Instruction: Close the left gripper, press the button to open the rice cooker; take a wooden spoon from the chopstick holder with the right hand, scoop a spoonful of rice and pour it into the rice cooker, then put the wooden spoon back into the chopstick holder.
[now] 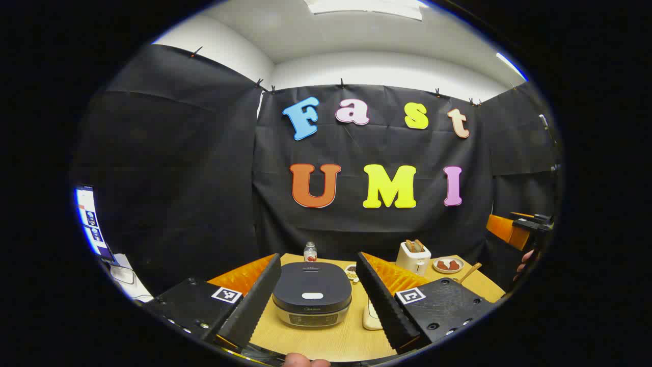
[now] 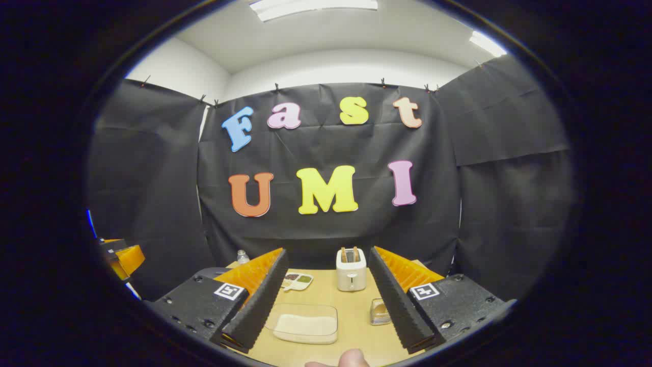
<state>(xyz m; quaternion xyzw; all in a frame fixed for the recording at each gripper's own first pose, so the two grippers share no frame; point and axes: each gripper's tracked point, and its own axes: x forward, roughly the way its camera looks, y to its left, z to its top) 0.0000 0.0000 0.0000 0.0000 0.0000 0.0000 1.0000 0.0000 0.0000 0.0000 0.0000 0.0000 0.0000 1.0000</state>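
Fingertip of the holding hand sits at the near edge of the left gripper view, just below my left gripper, whose jaws stand spread wide. Between them, on the wooden table, I see the rice cooker, lid shut, its pale button facing me and untouched by either finger. Behind it stand a small bottle, a toaster and a plate; a wooden handle near the plate is too small to identify. In the right gripper view, my right gripper is likewise spread, framing a clear tray of rice near and the toaster farther off. A container is half hidden behind the right finger.
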